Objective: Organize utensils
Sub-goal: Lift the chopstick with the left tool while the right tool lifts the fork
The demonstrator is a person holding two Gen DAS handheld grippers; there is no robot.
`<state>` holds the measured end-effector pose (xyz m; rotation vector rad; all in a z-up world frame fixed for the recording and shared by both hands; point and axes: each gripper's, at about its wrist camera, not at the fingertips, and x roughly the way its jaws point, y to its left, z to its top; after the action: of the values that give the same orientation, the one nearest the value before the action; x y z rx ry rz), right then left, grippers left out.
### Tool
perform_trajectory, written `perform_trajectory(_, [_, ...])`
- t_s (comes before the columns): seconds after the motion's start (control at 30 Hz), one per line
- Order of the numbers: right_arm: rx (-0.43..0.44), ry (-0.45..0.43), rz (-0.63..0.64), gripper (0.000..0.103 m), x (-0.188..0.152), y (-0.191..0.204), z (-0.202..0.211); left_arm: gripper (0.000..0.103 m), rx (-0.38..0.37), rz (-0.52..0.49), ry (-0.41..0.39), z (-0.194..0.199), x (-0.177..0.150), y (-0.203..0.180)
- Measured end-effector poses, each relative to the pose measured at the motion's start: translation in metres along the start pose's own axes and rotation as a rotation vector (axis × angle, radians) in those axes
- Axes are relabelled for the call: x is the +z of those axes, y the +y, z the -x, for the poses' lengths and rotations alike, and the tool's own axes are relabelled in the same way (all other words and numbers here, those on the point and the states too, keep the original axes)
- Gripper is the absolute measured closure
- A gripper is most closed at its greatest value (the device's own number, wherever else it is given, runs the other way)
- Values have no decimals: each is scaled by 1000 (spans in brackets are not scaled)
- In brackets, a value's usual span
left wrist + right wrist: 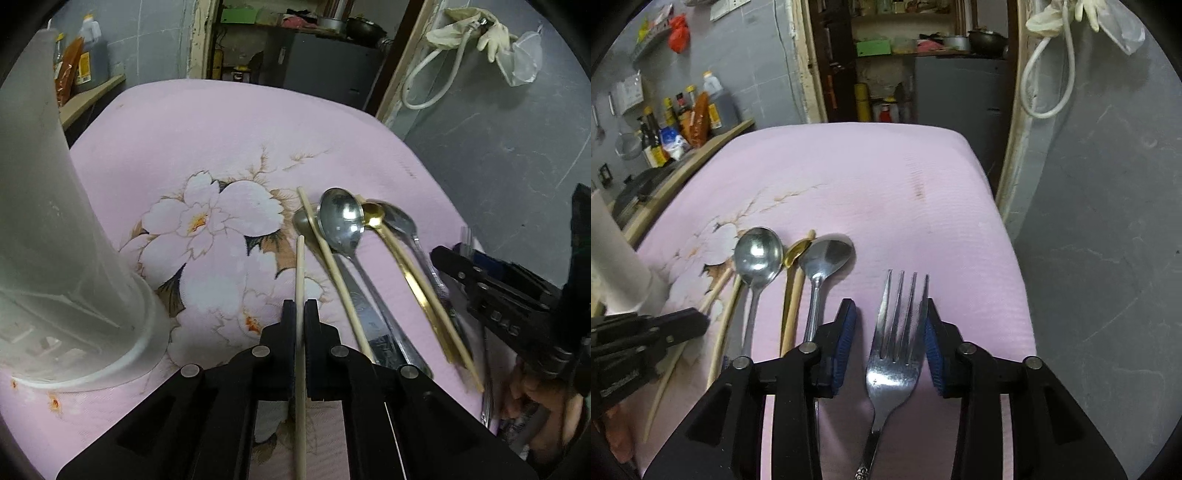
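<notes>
We see a pink, finely ribbed cloth (229,125) printed with pale blossoms, and we place everything against it. Our left gripper (300,314) is clenched on a slim, pale wooden chopstick (300,266) that runs straight out over the blossom print. At the cloth's left edge stands a tall frosted plastic holder (62,236), round and translucent, with slots near its base. Right of the held chopstick, a heap lies on the cloth: a second chopstick (334,266), a big round-bowled steel spoon (341,221), a slender gold spoon (373,216) and a smaller steel spoon (400,221), their handles crossing and overlapping. Our right gripper (890,332) sits over the right part of the cloth with its blue ribbed pads (846,332) standing apart on either side of a shiny four-tined steel fork (894,354); the right pad stands close against the tines, the left one clear of them, so the fork lies flat and is not gripped. The right wrist view alone shows the fork, and a shelf of sauce bottles (683,118) beyond the cloth's far left corner; the left wrist view alone shows the chopstick pinched between the jaws. In the doorway behind the cloth stands a dark cabinet (325,74), and a white hose (432,81) hangs on the grey wall.
</notes>
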<state>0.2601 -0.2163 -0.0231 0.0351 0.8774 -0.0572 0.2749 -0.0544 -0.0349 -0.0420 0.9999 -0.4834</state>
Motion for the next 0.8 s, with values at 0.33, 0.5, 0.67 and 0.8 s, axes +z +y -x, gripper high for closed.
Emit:
perform_trajectory(0.33, [118,-196,-77,82,-12,-13,40,101,-60,-12,-210,47,-11,-3])
perform_trajectory(0.5, [152,-359,-43,82,-24,-6,74,101,27,-52,-353,68,-21,-16])
perform_trajectory(0.67, [117,-499,11,82,-35,9,100,101,34,-26,-435,72,-20,-16])
perform_trajectory(0.8, [108,-546,26,82,-38,15,107,101,68,-29,-549,86,-27,-16])
